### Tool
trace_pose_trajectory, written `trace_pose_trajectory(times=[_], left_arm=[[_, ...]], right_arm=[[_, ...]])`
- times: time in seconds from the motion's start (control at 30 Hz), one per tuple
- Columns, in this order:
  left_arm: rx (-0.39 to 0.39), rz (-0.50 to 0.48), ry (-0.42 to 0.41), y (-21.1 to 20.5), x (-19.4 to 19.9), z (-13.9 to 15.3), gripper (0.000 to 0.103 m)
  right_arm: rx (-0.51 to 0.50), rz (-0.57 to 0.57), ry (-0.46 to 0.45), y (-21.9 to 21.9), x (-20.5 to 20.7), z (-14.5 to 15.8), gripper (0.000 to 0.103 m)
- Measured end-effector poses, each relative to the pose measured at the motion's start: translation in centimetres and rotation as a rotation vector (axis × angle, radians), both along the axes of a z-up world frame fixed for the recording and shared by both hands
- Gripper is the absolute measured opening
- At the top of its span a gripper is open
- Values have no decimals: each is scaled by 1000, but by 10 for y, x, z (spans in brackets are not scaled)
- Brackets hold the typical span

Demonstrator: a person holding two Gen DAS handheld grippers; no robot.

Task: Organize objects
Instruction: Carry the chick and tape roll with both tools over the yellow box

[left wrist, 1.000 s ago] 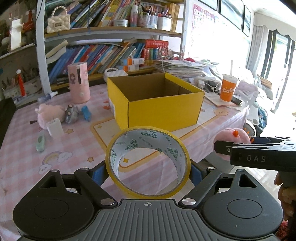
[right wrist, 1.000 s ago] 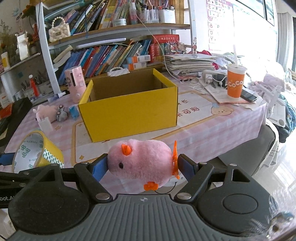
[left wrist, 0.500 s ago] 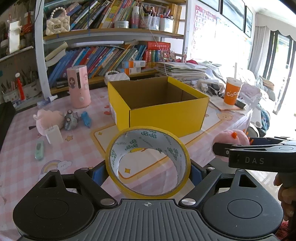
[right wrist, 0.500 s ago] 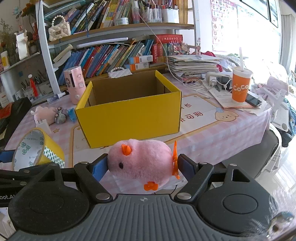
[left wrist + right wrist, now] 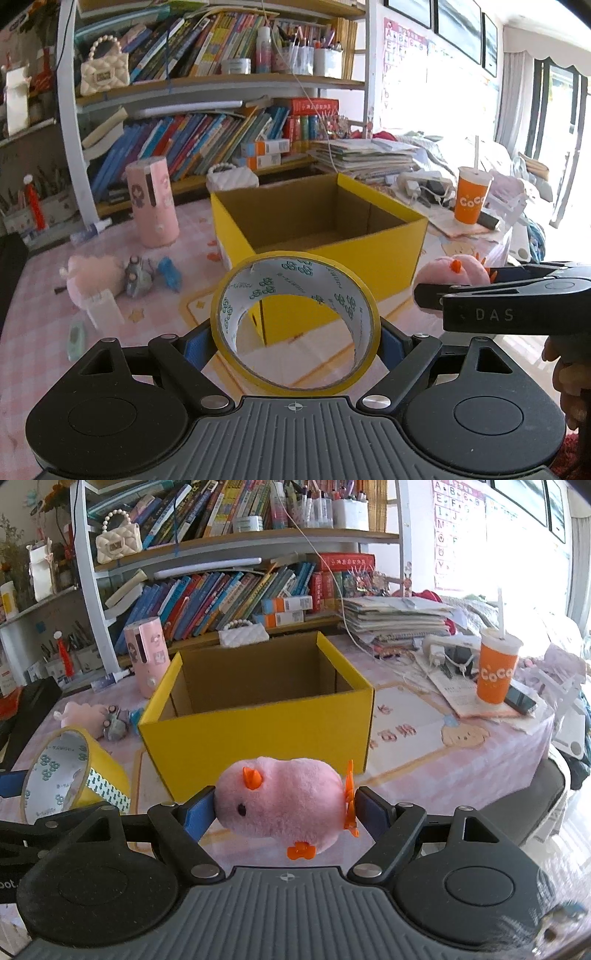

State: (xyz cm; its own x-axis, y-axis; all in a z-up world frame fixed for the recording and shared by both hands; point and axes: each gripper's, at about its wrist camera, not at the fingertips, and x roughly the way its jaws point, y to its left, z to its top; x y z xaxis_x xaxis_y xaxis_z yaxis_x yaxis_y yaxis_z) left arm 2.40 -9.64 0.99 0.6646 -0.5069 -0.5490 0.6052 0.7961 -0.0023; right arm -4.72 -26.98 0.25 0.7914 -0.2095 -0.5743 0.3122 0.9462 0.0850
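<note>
Bookshelves back a pink checked tablecloth (image 5: 44, 302) where a yellow box (image 5: 317, 236) stands open-topped, probably the place for everything. From the left wrist, the left gripper (image 5: 295, 332) clamps a tape roll (image 5: 295, 325) short of the box. From the right wrist, the right gripper (image 5: 284, 808) squeezes a pink plush toy (image 5: 280, 801), both apparently headed inside.

Pink-checked table (image 5: 480, 760) — yellow box (image 5: 258, 734); orange cup (image 5: 495, 675); pink canister (image 5: 146, 657).
</note>
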Motion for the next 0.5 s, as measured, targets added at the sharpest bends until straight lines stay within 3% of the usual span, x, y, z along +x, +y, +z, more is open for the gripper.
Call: trace_pose_trajectory(times=[0.5], left_arm=[[7,9,-89,-63,60,19,88]], right_arm=[[-98,55,-167,-60,75,39,79]])
